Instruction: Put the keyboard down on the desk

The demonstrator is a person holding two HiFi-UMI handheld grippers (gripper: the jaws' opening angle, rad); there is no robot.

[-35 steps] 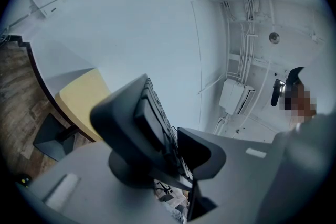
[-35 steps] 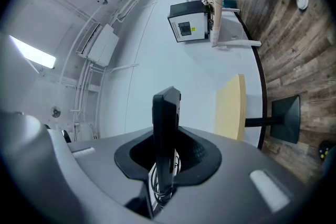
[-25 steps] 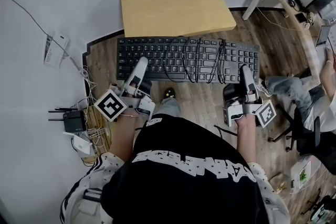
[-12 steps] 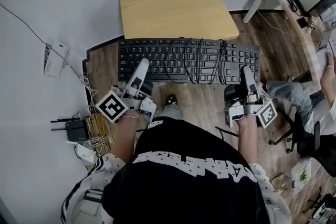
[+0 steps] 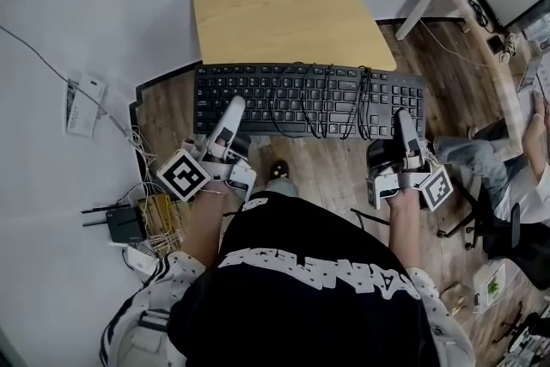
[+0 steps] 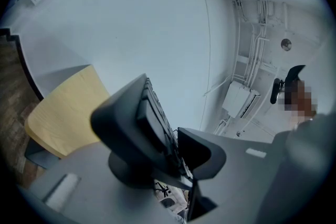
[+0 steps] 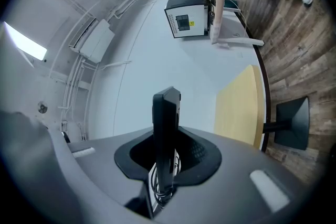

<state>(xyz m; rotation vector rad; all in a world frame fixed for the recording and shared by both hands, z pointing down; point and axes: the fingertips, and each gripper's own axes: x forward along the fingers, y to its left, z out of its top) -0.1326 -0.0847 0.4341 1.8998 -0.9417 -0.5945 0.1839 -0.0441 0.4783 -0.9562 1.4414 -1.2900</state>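
Short of the yellow desk [image 5: 284, 9], over the wooden floor [image 5: 331, 172], I hold the black keyboard [image 5: 249, 90] level in the air, my left gripper [image 5: 232, 112] clamped on its left end, my right gripper [image 5: 402, 120] on its right.

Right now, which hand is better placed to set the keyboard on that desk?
Probably the left gripper: its end of the keyboard lines up with the desk. The right gripper grips the end jutting past the desk's corner.

Matt plastic keyboard [image 5: 258, 94] — smooth, pale wood desk [image 5: 284, 9].
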